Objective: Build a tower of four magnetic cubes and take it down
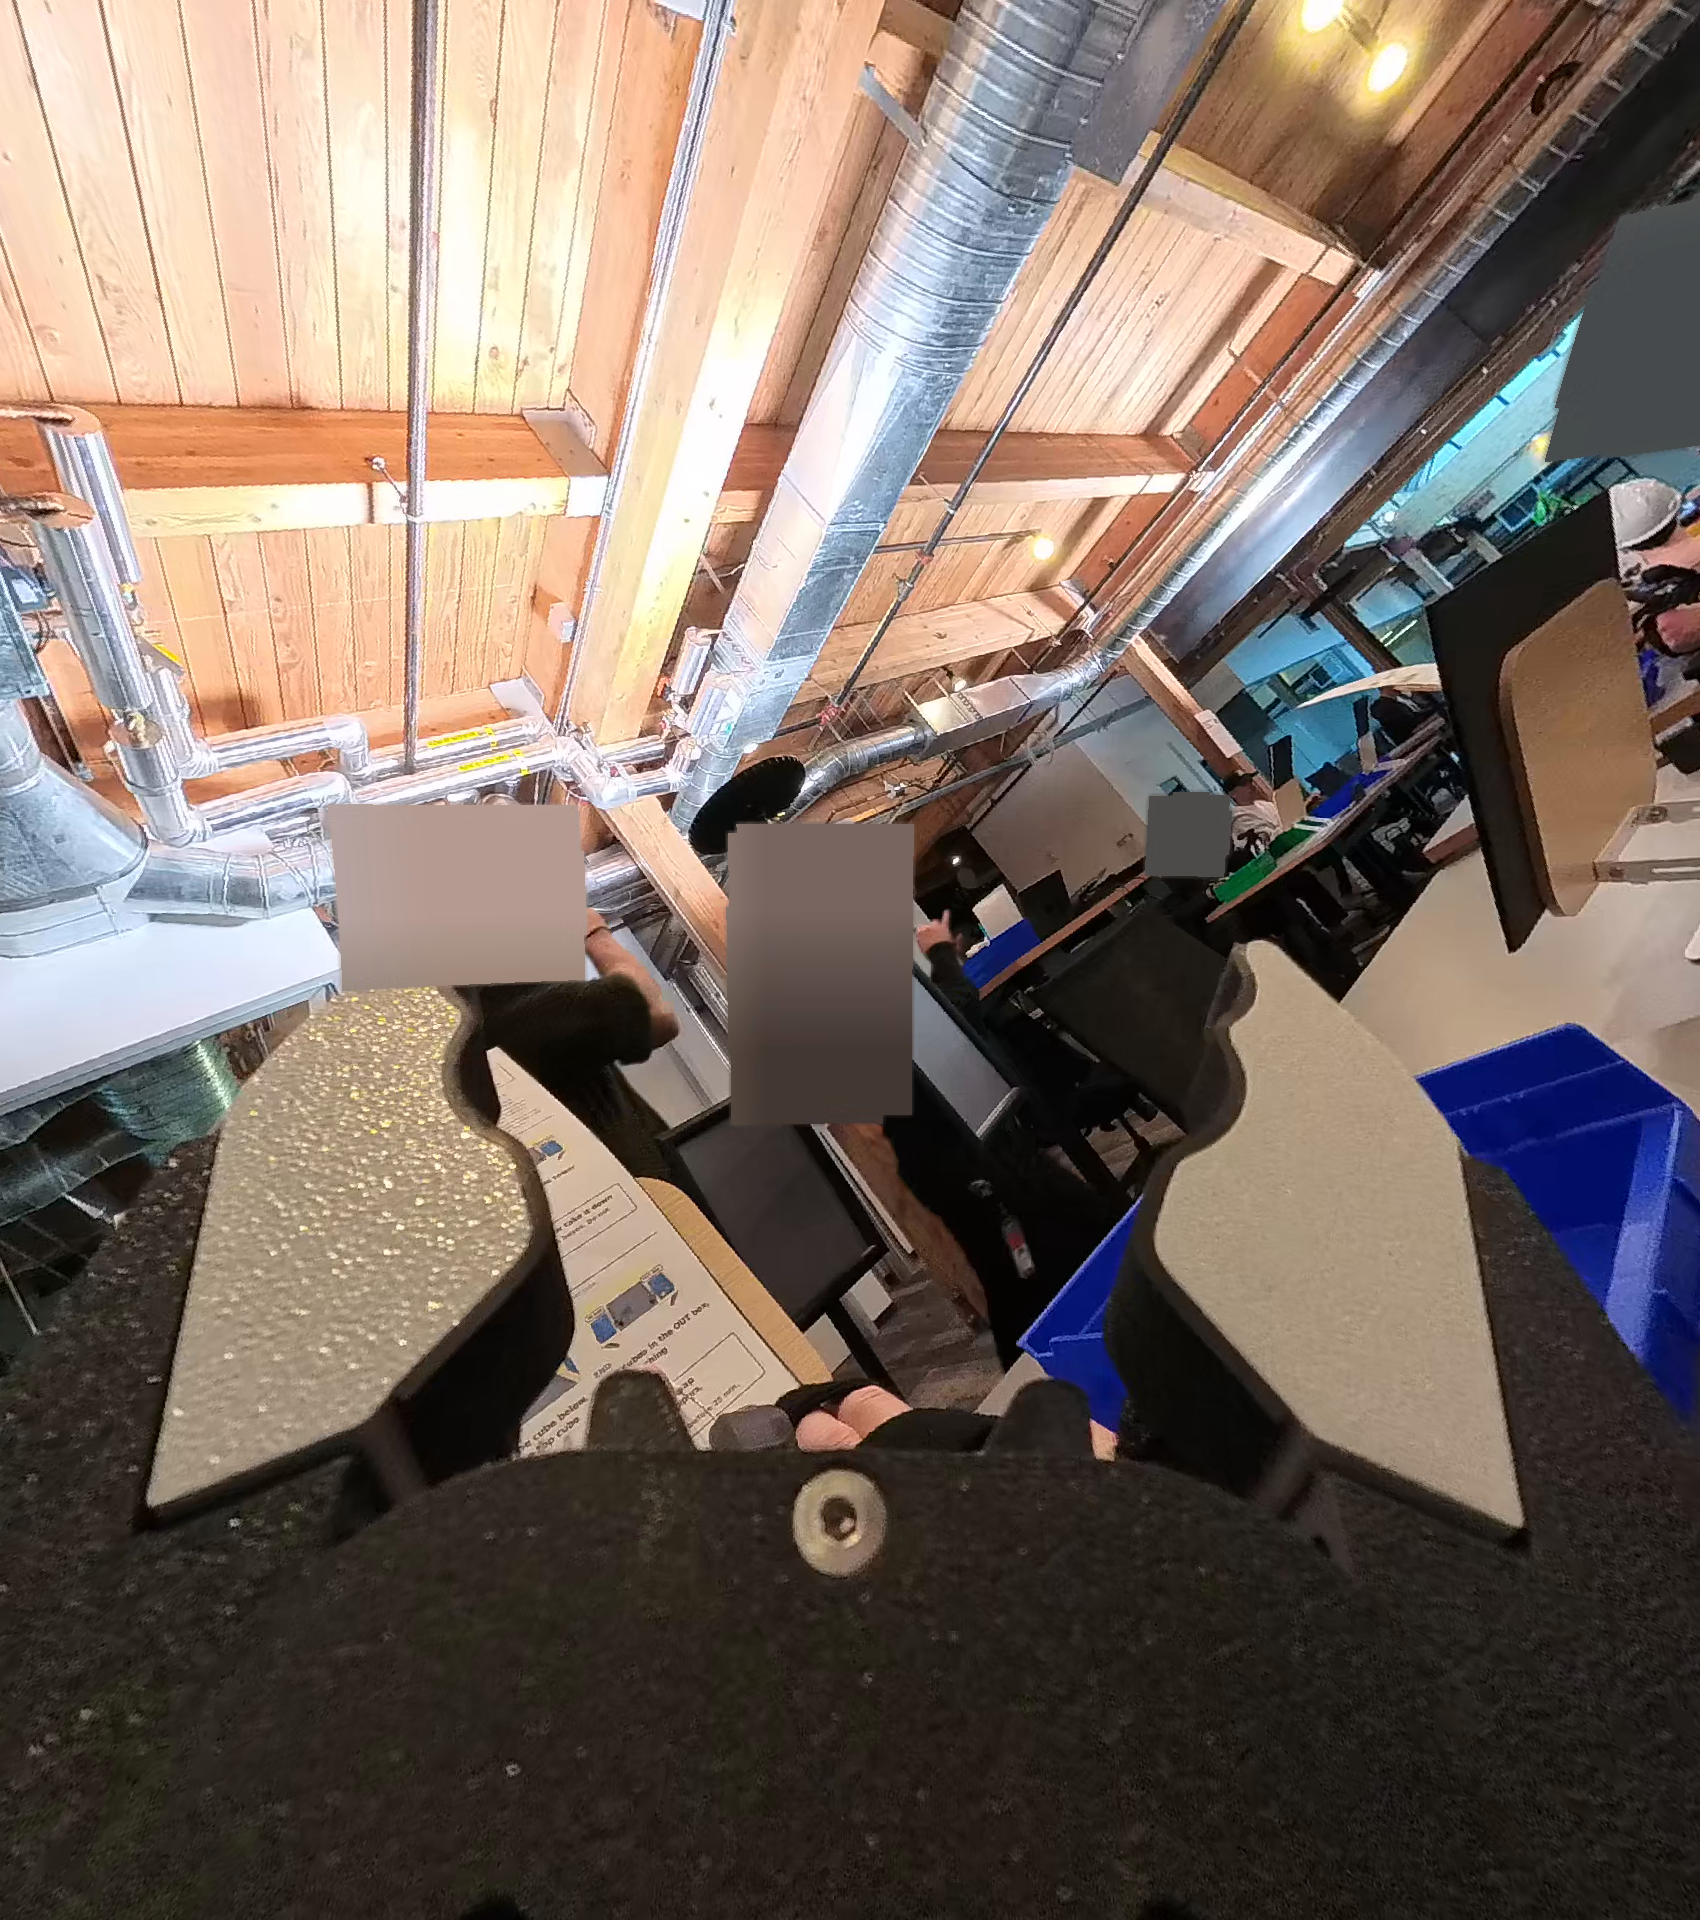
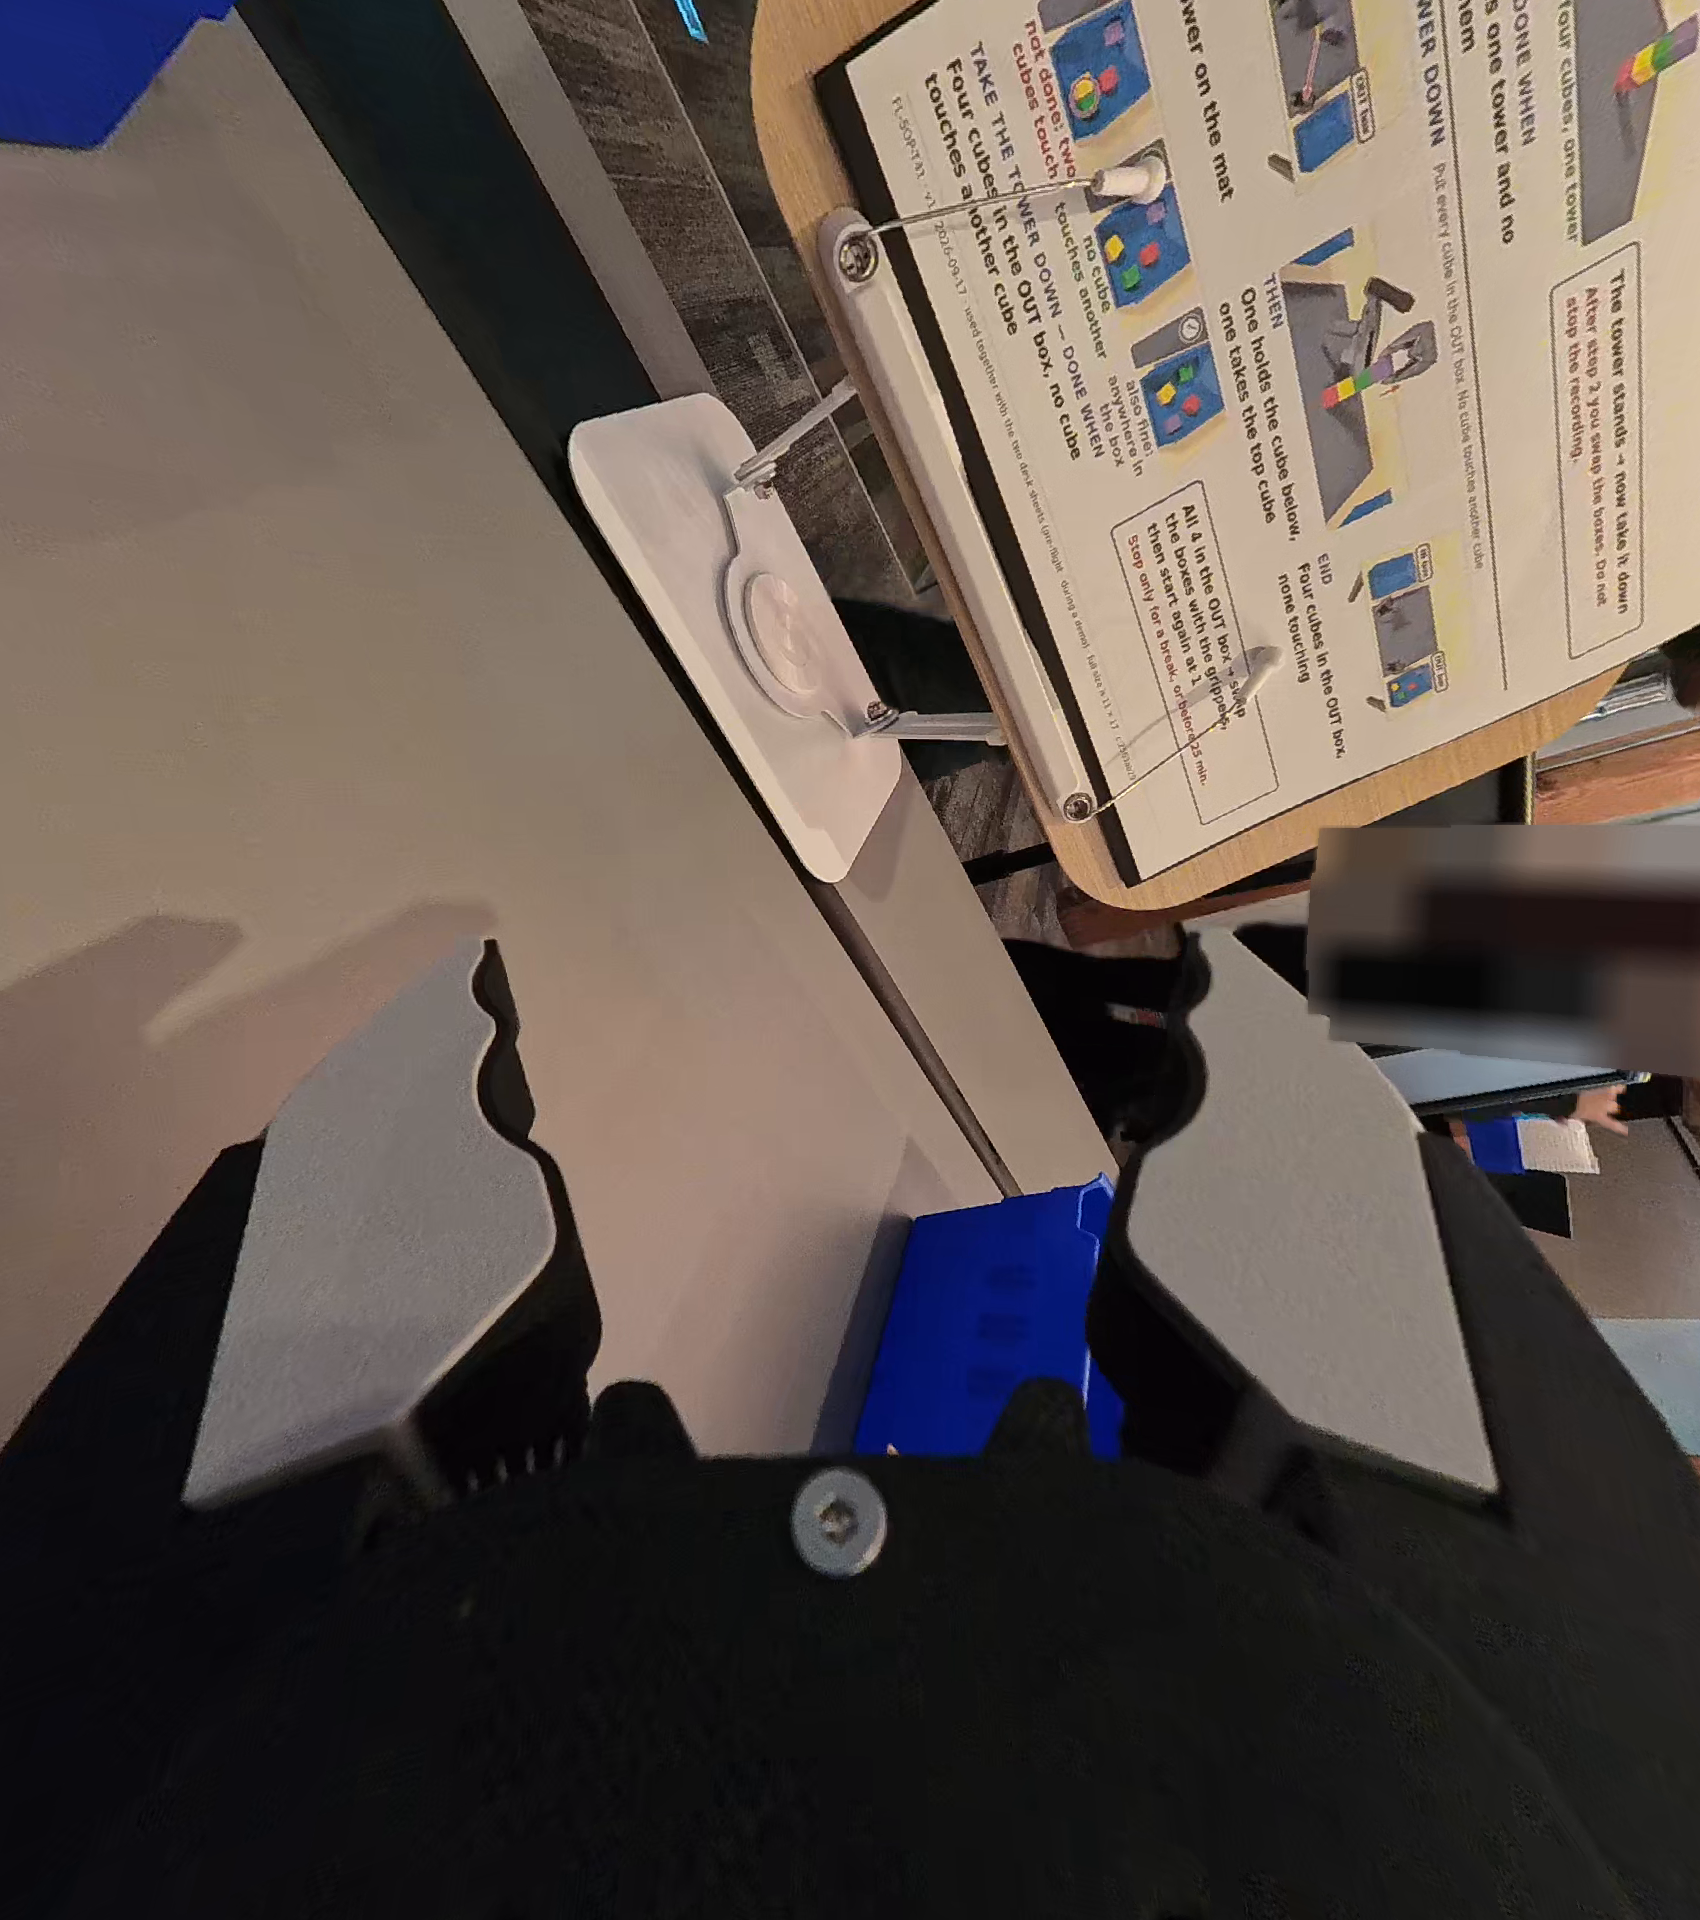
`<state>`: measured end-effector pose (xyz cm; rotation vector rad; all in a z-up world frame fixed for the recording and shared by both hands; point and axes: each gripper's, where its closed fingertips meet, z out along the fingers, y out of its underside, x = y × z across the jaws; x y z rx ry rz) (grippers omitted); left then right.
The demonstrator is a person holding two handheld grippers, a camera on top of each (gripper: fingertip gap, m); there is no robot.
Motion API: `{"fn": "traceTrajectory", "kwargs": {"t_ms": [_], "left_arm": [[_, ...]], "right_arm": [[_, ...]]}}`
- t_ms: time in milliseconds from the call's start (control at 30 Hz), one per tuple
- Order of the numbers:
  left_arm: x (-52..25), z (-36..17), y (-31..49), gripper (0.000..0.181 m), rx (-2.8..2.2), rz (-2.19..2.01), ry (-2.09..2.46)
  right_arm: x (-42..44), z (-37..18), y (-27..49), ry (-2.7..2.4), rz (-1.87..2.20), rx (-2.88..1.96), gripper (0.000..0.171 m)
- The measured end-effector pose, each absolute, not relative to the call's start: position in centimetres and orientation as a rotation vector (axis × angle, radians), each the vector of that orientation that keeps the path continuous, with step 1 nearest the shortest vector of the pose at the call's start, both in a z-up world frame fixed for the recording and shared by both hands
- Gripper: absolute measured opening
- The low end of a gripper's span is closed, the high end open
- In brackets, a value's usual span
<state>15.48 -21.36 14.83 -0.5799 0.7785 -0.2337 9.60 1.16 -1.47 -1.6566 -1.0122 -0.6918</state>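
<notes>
No magnetic cube can be made out in either view, so their place cannot be told from these frames.

In the left wrist view the left tongs (image 1: 851, 1049) point upward, their two fingers spread wide apart with nothing between them. Most of the frame is a wooden plank ceiling (image 1: 233, 208) crossed by a silver ventilation duct (image 1: 887, 343). At the lower right a blue bin (image 1: 1594, 1164) is partly covered by the right-hand finger; its inside is not visible. Just above the tongs' body at bottom centre, fingertips of a hand (image 1: 851, 1429) in a dark glove peep out, the rest hidden. A tilted instruction sheet (image 1: 617, 1257) shows between the fingers, largely covered. At the right edge, the back of a wooden board on a white stand (image 1: 1578, 758) is cut off.

In the right wrist view the right tongs (image 2: 846, 1039) are likewise open wide and empty. The whole view is rolled sideways. The grey bench (image 2: 254, 623) fills the left half. A blue bin (image 2: 991, 1340) lies between the finger bases at lower centre, only its outer wall showing, contents hidden. Another blue bin (image 2: 25, 62) is cut off at the upper left corner. An instruction sheet (image 2: 1345, 416) sits on a wooden board held by a white stand (image 2: 721, 644) at the upper right.
</notes>
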Motion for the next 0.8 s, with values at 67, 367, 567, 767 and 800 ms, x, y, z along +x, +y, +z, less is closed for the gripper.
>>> {"fn": "traceTrajectory", "kwargs": {"t_ms": [67,367,567,767,800], "left_arm": [[15.5,14.7,-21.3,0.13,-0.58,-0.227,0.78],[15.1,15.3,-21.5,0.13,-0.578,-0.243,0.767],[11.6,19.1,-22.6,0.128,-0.527,-0.213,0.672],[3.8,23.0,-18.7,0.125,-0.656,-0.124,0.46],[2.5,23.1,-17.3,0.123,-0.713,-0.126,0.428]], "right_arm": [[9.5,-1.5,1.1,-1.015,-0.684,-1.657,0.119],[9.4,-2.2,1.2,-1.035,-0.68,-1.673,0.119],[10.2,-2.6,1.9,-1.018,-0.659,-1.702,0.119],[12.3,-2.0,4.0,-0.906,-0.574,-1.693,0.12],[13.0,-1.9,4.6,-0.87,-0.561,-1.691,0.119]]}}
